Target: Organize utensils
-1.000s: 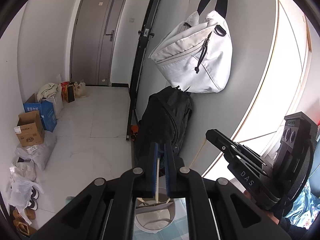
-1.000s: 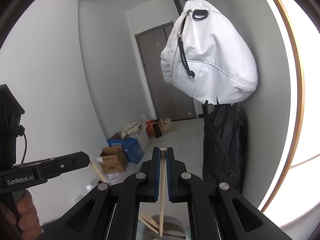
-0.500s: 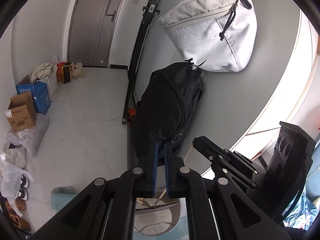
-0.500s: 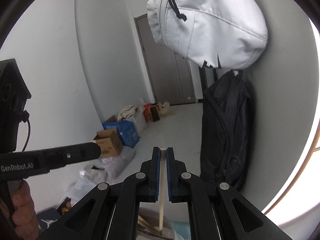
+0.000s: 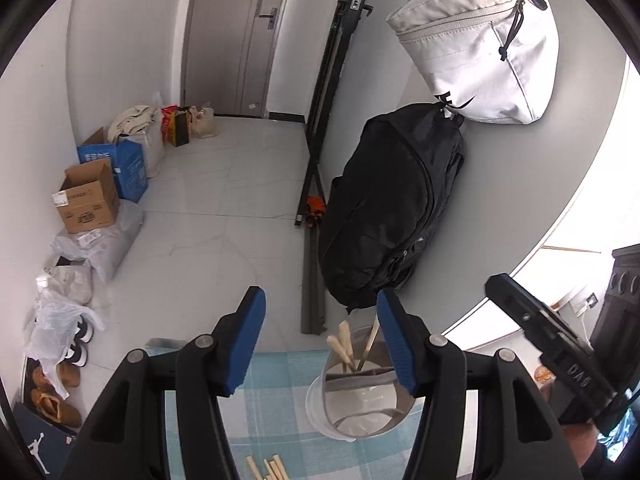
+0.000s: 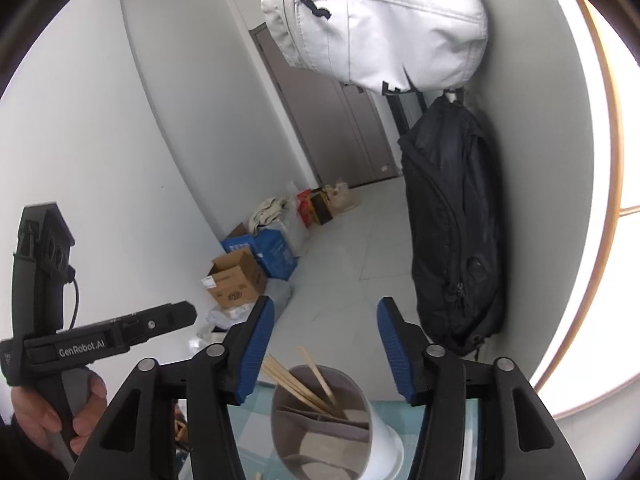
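Note:
A white utensil holder (image 5: 360,404) with a grey divider stands on a blue checked cloth (image 5: 276,392). Several wooden chopsticks (image 5: 345,347) stand in its far compartment. My left gripper (image 5: 320,338) is open and empty just above the holder. More loose chopsticks (image 5: 269,467) lie on the cloth below it. In the right wrist view the holder (image 6: 320,424) sits between my open, empty right gripper's (image 6: 326,344) jaws, with chopsticks (image 6: 298,380) leaning in it. The left gripper (image 6: 108,338) shows at the left there.
A black backpack (image 5: 392,208) and a white bag (image 5: 480,40) hang on the wall behind the table. Cardboard boxes (image 5: 88,198), bags and shoes (image 5: 56,392) line the floor at the left. A black pole (image 5: 324,120) leans by the wall.
Both grippers were shut on a chopstick each and have opened; the chopsticks now stand in the holder. Both cameras have tilted down toward the holder.

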